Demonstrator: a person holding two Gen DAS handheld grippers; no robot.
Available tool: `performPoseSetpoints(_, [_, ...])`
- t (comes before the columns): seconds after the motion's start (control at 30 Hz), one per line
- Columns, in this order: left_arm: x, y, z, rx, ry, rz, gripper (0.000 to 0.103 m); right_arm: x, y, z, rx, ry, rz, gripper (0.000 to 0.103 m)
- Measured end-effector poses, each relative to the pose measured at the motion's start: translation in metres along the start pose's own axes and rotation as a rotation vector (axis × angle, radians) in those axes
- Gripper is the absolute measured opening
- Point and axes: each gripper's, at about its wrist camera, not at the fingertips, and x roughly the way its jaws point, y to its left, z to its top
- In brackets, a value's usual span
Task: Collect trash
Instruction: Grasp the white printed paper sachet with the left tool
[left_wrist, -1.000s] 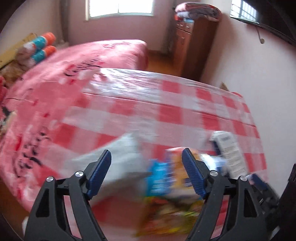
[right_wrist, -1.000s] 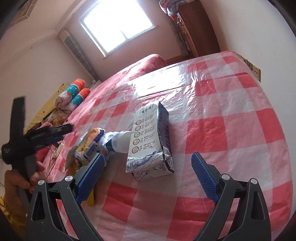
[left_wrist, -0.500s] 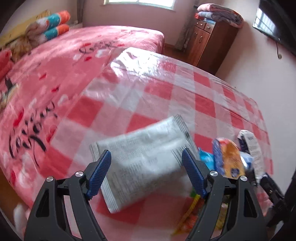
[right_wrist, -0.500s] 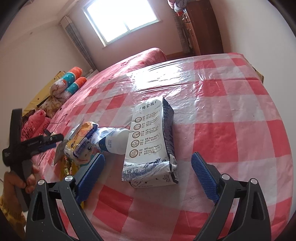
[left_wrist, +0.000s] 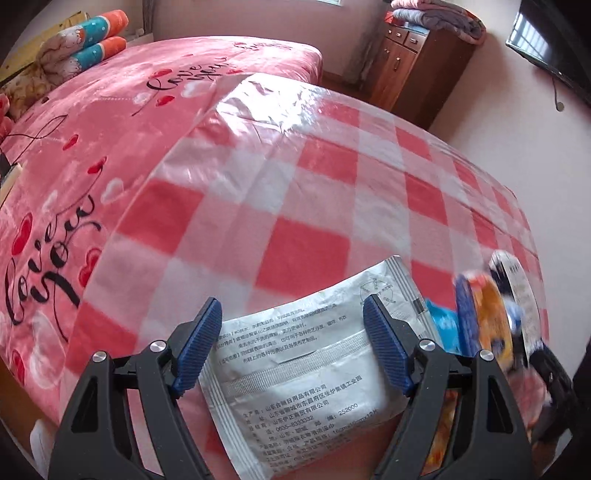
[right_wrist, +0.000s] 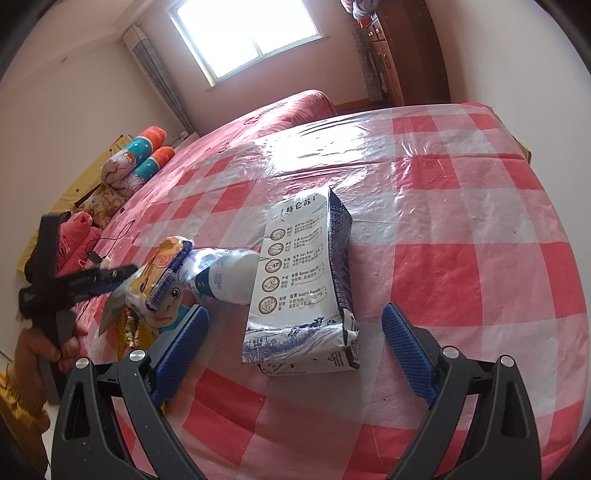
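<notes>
Trash lies on a red-and-white checked plastic sheet (left_wrist: 306, 206) spread over the bed. A silver wet-wipe packet (left_wrist: 306, 373) lies flat between the open jaws of my left gripper (left_wrist: 293, 345). To its right are a blue wrapper (left_wrist: 443, 325) and an orange-yellow snack pack (left_wrist: 491, 317). In the right wrist view a white-and-blue milk carton (right_wrist: 303, 288) lies on its side in front of my open right gripper (right_wrist: 295, 347). A white plastic bottle (right_wrist: 225, 280) and the snack pack (right_wrist: 159, 280) lie left of it. The left gripper (right_wrist: 92, 280) shows there too.
A pink bedspread (left_wrist: 74, 155) covers the bed left of the sheet. Rolled pillows (right_wrist: 140, 162) lie at the bed head. A wooden cabinet (left_wrist: 417, 62) stands by the far wall. The sheet's near edge drops to the floor.
My left gripper has swung left from the snack wrappers and moved forward over the silver packet. My right gripper has moved slightly closer to the milk carton. Both jaws stay open.
</notes>
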Motion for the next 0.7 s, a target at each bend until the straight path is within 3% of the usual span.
performPoseSetpoints(0.17, [-0.020, -0.009, -0.028, 0.059, 0.054, -0.053, 0.079, 0.000, 0.000, 0.000, 0.000, 0.000, 0.000, 0.094])
performPoseSetpoints(0.27, [-0.042, -0.013, -0.037, 0.149, 0.020, -0.068, 0.079, 0.000, 0.000, 0.000, 0.000, 0.001, 0.001, 0.094])
performPoseSetpoints(0.33, [-0.057, -0.025, -0.047, 0.318, -0.009, -0.035, 0.079, 0.000, 0.002, 0.000, -0.002, 0.002, 0.001, 0.095])
performPoseSetpoints(0.43, [-0.061, -0.041, -0.064, 0.537, 0.011, 0.010, 0.080, 0.000, 0.004, -0.001, -0.009, 0.004, 0.001, 0.096])
performPoseSetpoints(0.53, [-0.059, -0.055, -0.072, 0.704, 0.023, 0.054, 0.080, 0.001, 0.006, -0.001, -0.015, 0.006, -0.002, 0.096])
performPoseSetpoints(0.7, [-0.045, -0.057, -0.061, 0.738, 0.068, -0.019, 0.081, 0.001, 0.008, -0.002, -0.016, 0.008, 0.010, 0.096])
